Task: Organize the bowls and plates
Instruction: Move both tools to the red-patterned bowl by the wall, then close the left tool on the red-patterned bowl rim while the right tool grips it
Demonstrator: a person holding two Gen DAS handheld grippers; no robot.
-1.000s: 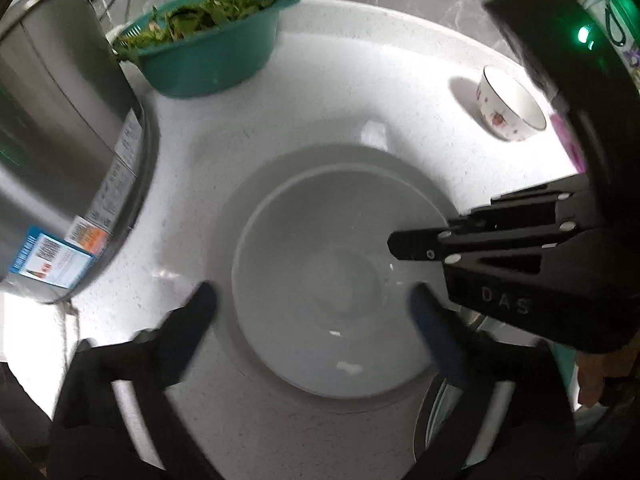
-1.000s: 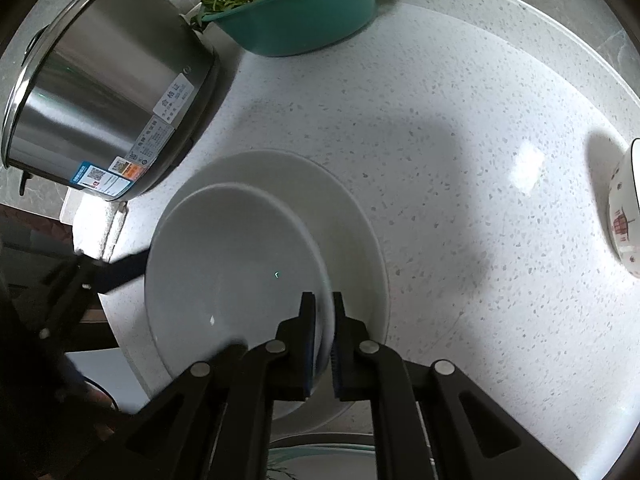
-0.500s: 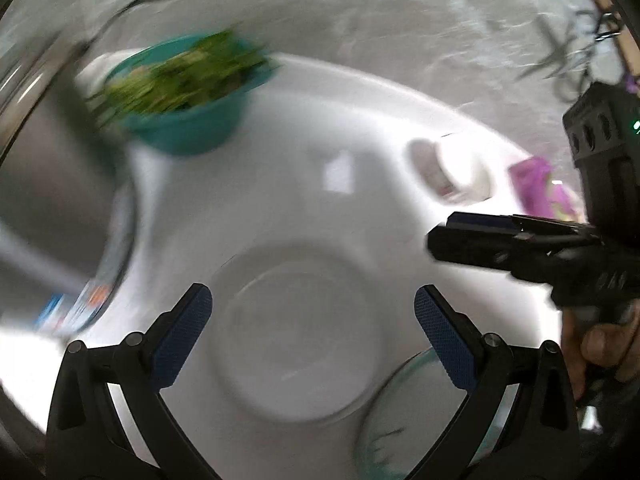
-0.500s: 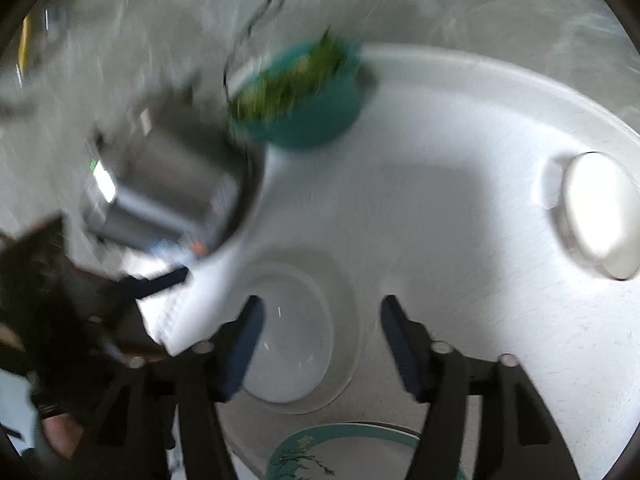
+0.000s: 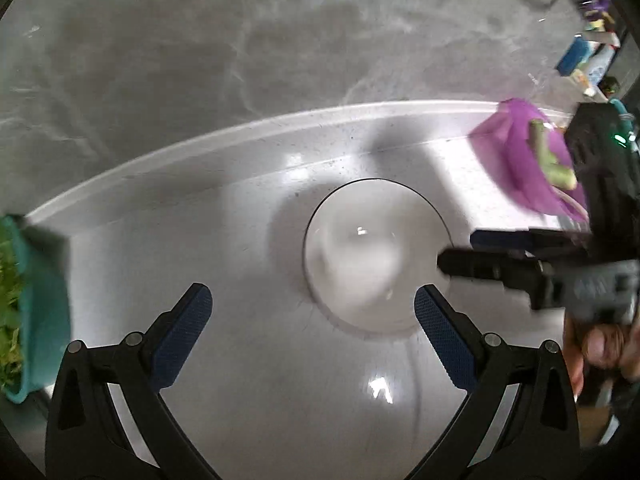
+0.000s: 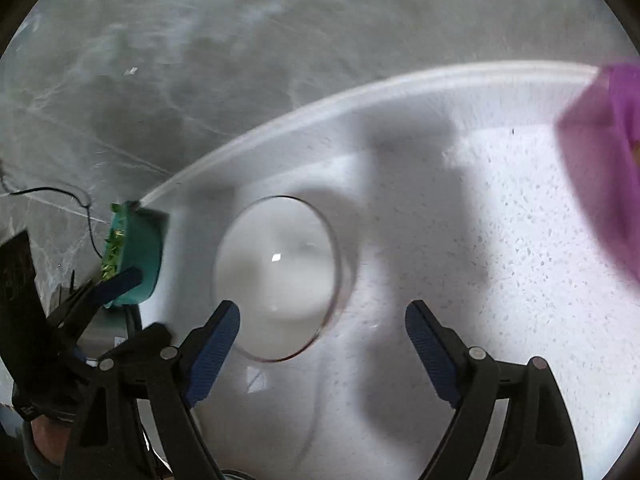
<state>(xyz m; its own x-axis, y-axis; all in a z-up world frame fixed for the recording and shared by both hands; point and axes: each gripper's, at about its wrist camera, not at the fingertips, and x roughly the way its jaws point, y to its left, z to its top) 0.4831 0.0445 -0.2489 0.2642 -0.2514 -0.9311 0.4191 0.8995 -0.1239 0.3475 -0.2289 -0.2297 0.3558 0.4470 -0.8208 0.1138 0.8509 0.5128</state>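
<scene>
Moved off the big white plate and bowl seen a second ago, along the counter [image 5: 224, 240]; steel pot gone from both views, teal basin [image 6: 140, 256] of greens now at the left edge. Small white bowl [image 5: 372, 256] now ahead of both grippers, upright on the counter, just in front of the back lip, blurred.

Left gripper [image 5: 312, 320]: jaws wide, nothing between them; right finger tip just at the bowl's near rim, contact not clear.

Right gripper [image 6: 322, 330]: jaws opening, spread wide, empty; bowl [image 6: 280, 276] just beyond the left finger, mostly left of the gap. Seen from the left view, reaching in from the right toward the bowl's rim, hand [image 5: 600, 352] behind it.

Purple bag [image 5: 524, 160] at far right, well apart from the bowl. Both frames motion-smeared.
</scene>
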